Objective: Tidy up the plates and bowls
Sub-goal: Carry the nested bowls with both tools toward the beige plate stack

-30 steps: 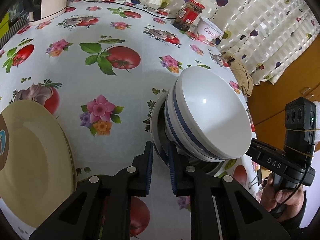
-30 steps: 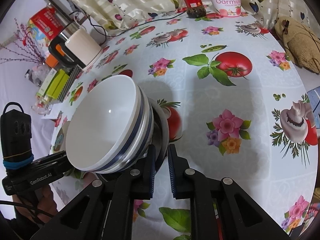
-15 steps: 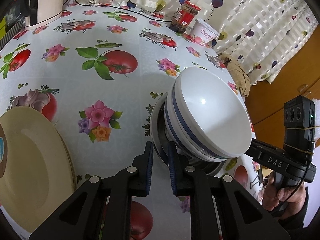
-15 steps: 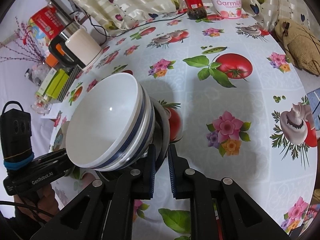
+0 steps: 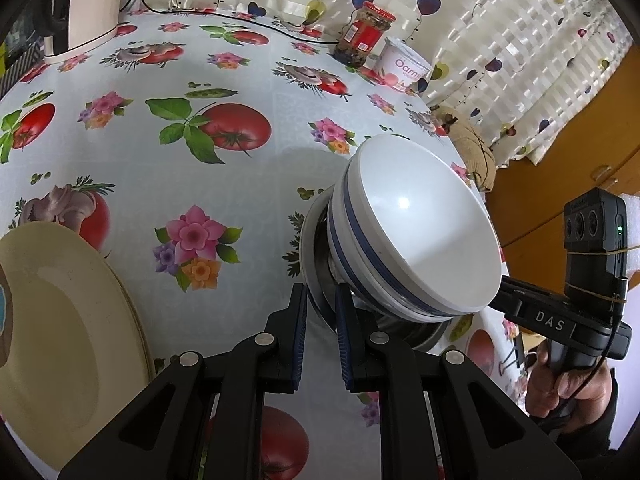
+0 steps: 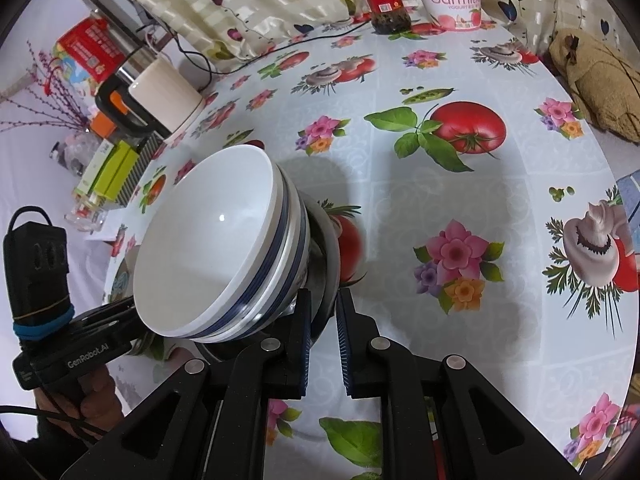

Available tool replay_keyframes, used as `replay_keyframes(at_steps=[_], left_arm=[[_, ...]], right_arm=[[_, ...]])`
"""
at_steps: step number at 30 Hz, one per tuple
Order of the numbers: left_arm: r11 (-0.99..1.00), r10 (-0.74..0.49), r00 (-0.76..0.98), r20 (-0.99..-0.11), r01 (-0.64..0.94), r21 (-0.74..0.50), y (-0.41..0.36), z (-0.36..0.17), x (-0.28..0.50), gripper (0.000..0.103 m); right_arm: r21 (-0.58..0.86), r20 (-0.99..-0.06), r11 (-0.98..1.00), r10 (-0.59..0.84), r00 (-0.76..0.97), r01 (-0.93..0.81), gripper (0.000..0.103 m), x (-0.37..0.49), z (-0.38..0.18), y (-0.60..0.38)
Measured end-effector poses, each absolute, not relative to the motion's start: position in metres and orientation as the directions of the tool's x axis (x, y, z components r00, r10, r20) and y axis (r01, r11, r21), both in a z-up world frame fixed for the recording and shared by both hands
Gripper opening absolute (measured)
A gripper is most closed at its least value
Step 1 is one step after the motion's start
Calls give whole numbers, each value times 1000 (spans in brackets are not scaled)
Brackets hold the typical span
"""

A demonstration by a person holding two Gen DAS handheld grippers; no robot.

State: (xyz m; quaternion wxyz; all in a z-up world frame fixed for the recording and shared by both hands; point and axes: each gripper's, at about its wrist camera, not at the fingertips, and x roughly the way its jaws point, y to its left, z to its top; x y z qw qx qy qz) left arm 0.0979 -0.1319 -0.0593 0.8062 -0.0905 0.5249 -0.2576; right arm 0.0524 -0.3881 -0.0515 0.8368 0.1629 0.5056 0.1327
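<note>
A stack of white bowls with blue bands sits in a steel bowl, all held above the flowered tablecloth. My left gripper is shut on the steel bowl's near rim. My right gripper is shut on the opposite rim of the steel bowl, with the white bowls to its left. A cream plate lies on the table at the left in the left wrist view.
A red-lidded jar and a yogurt tub stand at the table's far edge by the curtain. An electric kettle and boxes are at the far left. A tan cloth bundle lies at the right edge.
Both grippers with the bowl stack have shifted slightly over the table, the cream plate sliding further left in the left wrist view. The grips are unchanged.
</note>
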Motion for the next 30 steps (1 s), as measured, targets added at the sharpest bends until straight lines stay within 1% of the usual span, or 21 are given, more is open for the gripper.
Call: replay_keyframes(at_steps=[30], left_arm=[[858, -502, 373, -780, 327, -396, -120, -39, 87, 14]], right_arm=[[392, -783, 915, 385, 488, -94, 12, 43, -34, -379]])
